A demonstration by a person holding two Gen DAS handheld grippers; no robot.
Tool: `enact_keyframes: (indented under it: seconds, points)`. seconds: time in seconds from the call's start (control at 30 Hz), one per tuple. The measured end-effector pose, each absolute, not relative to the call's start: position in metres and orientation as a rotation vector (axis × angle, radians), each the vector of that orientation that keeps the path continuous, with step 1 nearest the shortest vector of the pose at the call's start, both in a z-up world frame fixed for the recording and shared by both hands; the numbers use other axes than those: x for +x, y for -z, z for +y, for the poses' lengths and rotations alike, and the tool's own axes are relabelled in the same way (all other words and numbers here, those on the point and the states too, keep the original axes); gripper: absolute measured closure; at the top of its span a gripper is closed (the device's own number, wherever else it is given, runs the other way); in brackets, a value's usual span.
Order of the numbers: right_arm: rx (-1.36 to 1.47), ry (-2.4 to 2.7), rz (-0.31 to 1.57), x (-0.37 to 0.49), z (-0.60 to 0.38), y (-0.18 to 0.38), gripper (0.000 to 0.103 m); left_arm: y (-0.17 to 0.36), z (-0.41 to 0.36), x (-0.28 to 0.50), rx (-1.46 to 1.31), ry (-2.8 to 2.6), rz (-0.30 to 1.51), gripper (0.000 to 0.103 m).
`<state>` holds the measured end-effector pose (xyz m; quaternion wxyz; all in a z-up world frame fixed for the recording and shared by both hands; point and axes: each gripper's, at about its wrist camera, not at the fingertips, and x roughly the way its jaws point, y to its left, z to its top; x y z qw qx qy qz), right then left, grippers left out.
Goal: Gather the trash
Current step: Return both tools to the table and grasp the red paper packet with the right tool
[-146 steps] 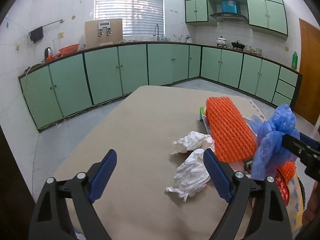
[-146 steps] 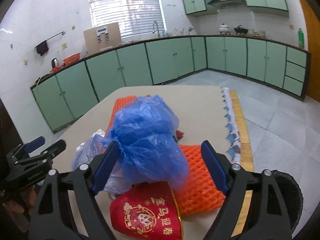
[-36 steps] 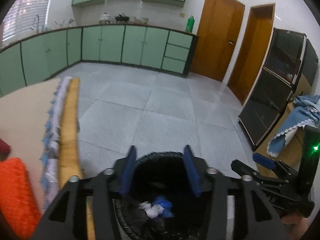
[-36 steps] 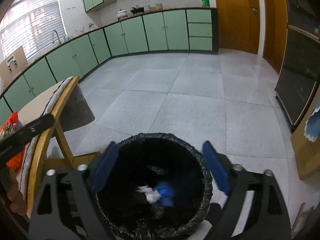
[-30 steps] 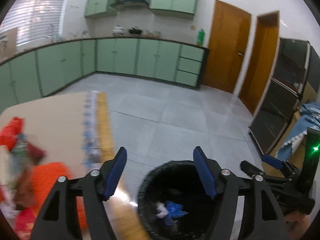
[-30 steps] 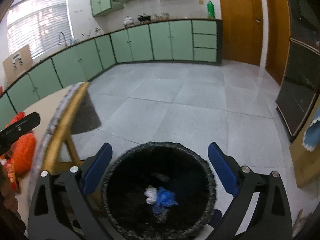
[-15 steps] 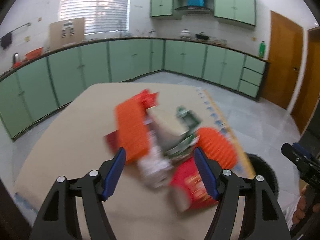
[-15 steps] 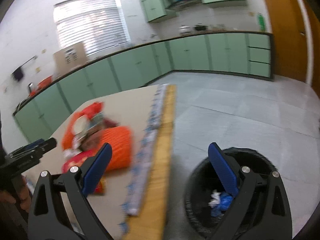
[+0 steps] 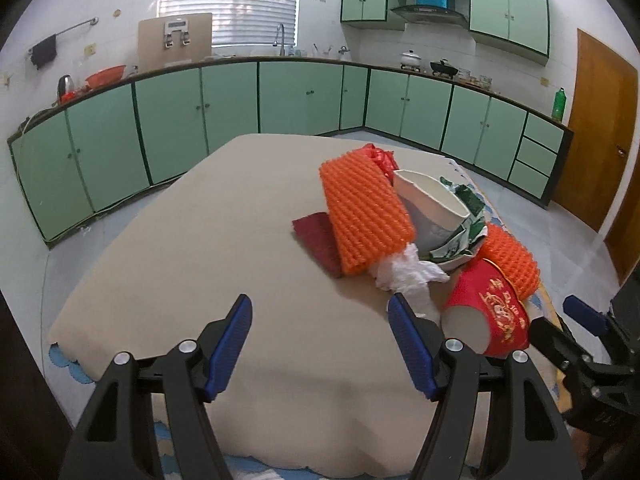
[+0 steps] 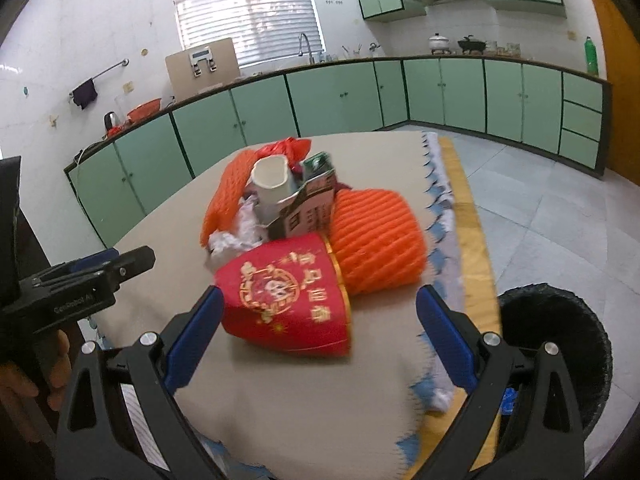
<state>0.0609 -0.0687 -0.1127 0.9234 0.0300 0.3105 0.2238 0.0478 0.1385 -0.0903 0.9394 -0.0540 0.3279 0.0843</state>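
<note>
The right gripper (image 10: 320, 338) hangs over the table (image 10: 168, 240) with its blue jaws wide apart and nothing between them. Just ahead lies a red paper cup (image 10: 286, 300) on its side, touching an orange foam net (image 10: 376, 240). Behind these sits a heap — a white cup (image 10: 272, 188), a crumpled carton (image 10: 312, 208), what looks like white tissue (image 10: 232, 240). A black bin (image 10: 560, 336) stands on the floor at right. The left gripper (image 10: 80, 284) shows at the left edge, gripped by a hand (image 10: 24, 376).

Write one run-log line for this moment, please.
left gripper: open, empty | right gripper: open, facing red cup | bin: beside table
</note>
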Motion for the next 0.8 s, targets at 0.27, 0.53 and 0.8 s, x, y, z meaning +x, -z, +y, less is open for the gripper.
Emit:
enact_keyframes:
  seconds: [0.27, 0.53, 0.8]
  points:
    - [0.032, -0.448, 0.652, 0.065, -0.046, 0.123, 0.009, 0.098, 0.151, 0.046, -0.113, -0.175, 0.678, 0.034]
    - [0.014, -0.452, 0.685, 0.069, -0.033, 0.129, 0.008, 0.104, 0.154, 0.048, -0.116, -0.171, 0.685, 0.034]
    - [0.014, -0.453, 0.720, 0.073, -0.029, 0.134, 0.022, 0.106, 0.157, 0.048, -0.121, -0.169, 0.688, 0.034]
